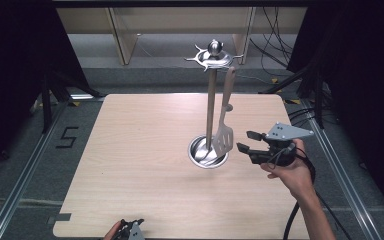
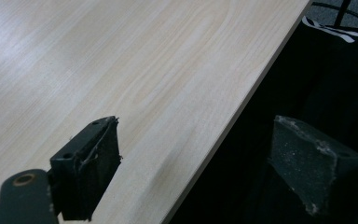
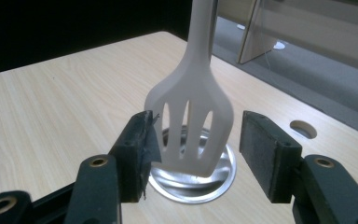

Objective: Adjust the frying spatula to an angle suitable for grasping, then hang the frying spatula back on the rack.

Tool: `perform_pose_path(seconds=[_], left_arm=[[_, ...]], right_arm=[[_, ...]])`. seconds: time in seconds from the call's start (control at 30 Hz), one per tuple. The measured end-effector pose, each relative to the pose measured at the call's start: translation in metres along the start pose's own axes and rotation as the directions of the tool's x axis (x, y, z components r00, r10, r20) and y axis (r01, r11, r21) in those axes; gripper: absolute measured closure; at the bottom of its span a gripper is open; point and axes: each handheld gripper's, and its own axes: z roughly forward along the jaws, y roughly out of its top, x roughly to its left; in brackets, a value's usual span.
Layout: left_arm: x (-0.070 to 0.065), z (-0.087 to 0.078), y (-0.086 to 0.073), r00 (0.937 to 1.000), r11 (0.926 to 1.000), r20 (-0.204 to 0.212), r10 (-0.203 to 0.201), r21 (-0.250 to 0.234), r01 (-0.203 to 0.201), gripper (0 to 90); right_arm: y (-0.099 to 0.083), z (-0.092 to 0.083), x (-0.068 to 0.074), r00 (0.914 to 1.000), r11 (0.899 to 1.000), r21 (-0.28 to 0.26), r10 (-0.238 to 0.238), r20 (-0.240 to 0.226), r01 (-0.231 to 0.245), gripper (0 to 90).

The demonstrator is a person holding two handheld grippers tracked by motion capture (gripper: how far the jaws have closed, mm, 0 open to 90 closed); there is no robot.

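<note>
A metal utensil stand (image 1: 210, 107) rises from a round dish base (image 1: 200, 156) on the wooden table (image 1: 140, 150). From its hooked top (image 1: 214, 56) hangs a pale slotted spatula (image 1: 223, 139). My right gripper (image 1: 244, 141) is open just right of the spatula's head. In the right gripper view the spatula head (image 3: 193, 123) hangs between and slightly beyond the open jaws of the right gripper (image 3: 196, 151), above the stand's base (image 3: 200, 184). My left gripper (image 1: 131, 223) rests at the table's near edge. It is open and holds nothing, one jaw over the wood, the other past the edge (image 2: 196, 163).
A small round hole (image 3: 303, 129) sits in the table beyond the stand. Black curtains flank both sides, and cables (image 1: 275, 60) lie on the floor at the back right. A "5" mark (image 1: 67, 136) is on the floor at the left.
</note>
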Motion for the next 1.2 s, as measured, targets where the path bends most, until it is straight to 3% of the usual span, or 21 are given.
perform_pose_path(seconds=[0.03, 0.1, 0.13, 0.17, 0.27, 0.3, 0.33, 0.37, 0.4, 0.43, 0.57, 0.6, 0.67, 0.83, 0.87, 0.97, 1.0, 1.03, 1.13, 1.2], left_arm=[[0.0, 0.001, 0.0, 0.9999, 1.0, 0.016, -0.004, 0.003, 0.004, 15.4], [0.001, 0.0, 0.0, 0.9999, 1.0, 0.013, -0.006, 0.002, 0.006, 15.4], [0.001, 0.0, 0.0, 0.9999, 1.0, 0.01, -0.007, 0.001, 0.007, 15.4], [0.001, 0.0, 0.0, 0.9998, 1.0, 0.016, -0.009, -0.002, 0.009, 15.4], [0.001, 0.0, 0.0, 0.9999, 0.9999, 0.007, -0.012, -0.001, 0.012, 15.4], [0.001, 0.0, 0.0, 0.9999, 0.9999, 0.005, -0.011, 0.0, 0.011, 15.3], [0.001, 0.0, 0.0, 0.9999, 1.0, 0.007, -0.009, 0.001, 0.009, 15.4], [0.0, 0.0, 0.0, 0.9999, 1.0, 0.01, -0.006, 0.002, 0.006, 15.4], [0.0, 0.001, 0.0, 0.9999, 1.0, 0.013, -0.008, 0.0, 0.008, 15.3], [-0.001, 0.001, 0.001, 1.0, 1.0, 0.004, -0.006, 0.0, 0.006, 15.4], [-0.001, 0.0, 0.001, 1.0, 1.0, 0.008, -0.002, -0.006, 0.002, 15.4], [-0.001, -0.001, 0.001, 1.0, 1.0, 0.001, 0.0, -0.005, 0.0, 15.4], [0.0, -0.001, 0.0, 0.9999, 1.0, 0.016, -0.003, -0.003, 0.003, 15.4], [0.0, 0.0, 0.001, 1.0, 1.0, -0.008, 0.002, 0.001, -0.002, 15.4], [0.0, 0.0, 0.001, 1.0, 1.0, 0.003, 0.001, -0.001, -0.001, 15.4], [0.001, 0.0, 0.001, 1.0, 1.0, 0.002, 0.0, -0.002, 0.0, 15.4], [0.001, -0.001, 0.0, 1.0, 1.0, 0.008, -0.001, -0.004, 0.001, 15.4], [0.001, -0.001, 0.0, 1.0, 1.0, -0.007, 0.0, -0.003, 0.0, 15.4], [0.001, -0.001, 0.0, 1.0, 1.0, -0.009, -0.001, -0.008, 0.001, 15.4], [0.0, -0.001, 0.0, 1.0, 1.0, -0.009, 0.003, -0.004, -0.003, 15.4]], right_arm=[[-0.001, 0.001, -0.001, 0.9998, 1.0, -0.013, -0.015, 0.01, 0.015, 45.3], [-0.004, -0.001, 0.001, 1.0, 1.0, 0.003, 0.008, 0.001, -0.008, 45.1], [-0.005, 0.0, -0.001, 0.9999, 1.0, -0.005, -0.014, 0.006, 0.014, 44.9], [-0.006, -0.002, 0.001, 1.0, 1.0, 0.016, 0.009, -0.003, -0.009, 44.5], [-0.01, -0.004, 0.002, 0.9999, 1.0, 0.022, 0.01, -0.003, -0.01, 44.1], [-0.012, -0.004, 0.003, 0.9998, 1.0, 0.004, 0.015, 0.011, -0.015, 43.9], [-0.013, -0.006, 0.002, 0.9998, 0.999, 0.032, 0.017, -0.005, -0.017, 43.8], [-0.015, -0.006, 0.001, 0.9999, 1.0, 0.017, 0.001, 0.011, -0.001, 43.8], [-0.018, -0.008, 0.003, 0.9997, 0.999, 0.036, 0.023, 0.006, -0.024, 43.8], [-0.021, -0.007, 0.003, 0.9997, 1.0, 0.021, 0.02, 0.015, -0.02, 43.8], [-0.031, -0.01, 0.003, 0.9997, 0.998, 0.059, 0.024, 0.004, -0.024, 43.8], [-0.033, -0.011, 0.004, 0.999, 0.996, 0.076, 0.045, 0.002, -0.045, 43.7], [-0.033, -0.011, 0.001, 0.9996, 0.997, 0.067, 0.027, 0.008, -0.028, 43.5], [-0.035, -0.009, 0.004, 0.9997, 0.997, 0.068, 0.024, -0.001, -0.024, 43.3], [-0.035, -0.008, 0.004, 0.9998, 0.998, 0.067, 0.019, 0.006, -0.019, 43.2], [-0.039, -0.008, 0.007, 0.9992, 0.996, 0.084, 0.038, -0.007, -0.038, 42.7], [-0.04, -0.007, 0.005, 0.9997, 0.996, 0.08, 0.023, -0.006, -0.023, 42.4], [-0.041, -0.007, 0.007, 0.9988, 0.995, 0.086, 0.049, -0.007, -0.048, 41.7], [-0.042, -0.006, 0.007, 0.9995, 0.996, 0.09, 0.028, -0.015, -0.027, 40.3], [-0.043, -0.006, 0.011, 0.9988, 0.995, 0.096, 0.044, -0.021, -0.041, 40.1]])
